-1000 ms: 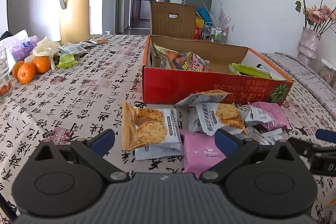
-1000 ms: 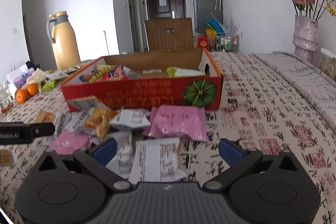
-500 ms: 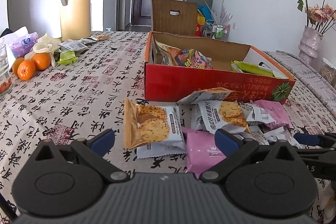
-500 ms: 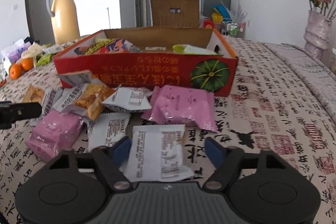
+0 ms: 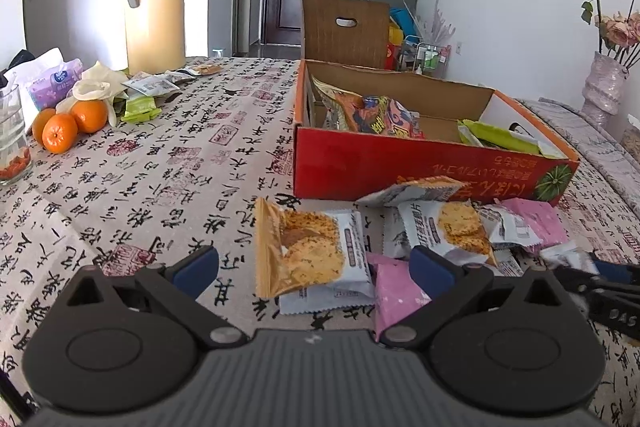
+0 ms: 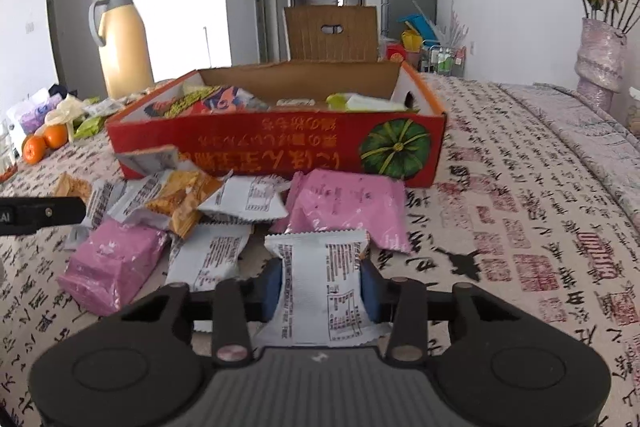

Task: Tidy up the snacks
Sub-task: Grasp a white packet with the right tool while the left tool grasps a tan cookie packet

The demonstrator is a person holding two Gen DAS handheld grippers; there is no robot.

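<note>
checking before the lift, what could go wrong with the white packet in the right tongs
The right tongs pinch the white snack packet at its crinkled middle; it could slip out on the way to the red cardboard box. Its far edge touches the pink packet, which may get dragged along.

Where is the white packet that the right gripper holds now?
In the right wrist view, the white packet sits low at centre, pinched by the right gripper, just before the pink packet and the red box.
</note>
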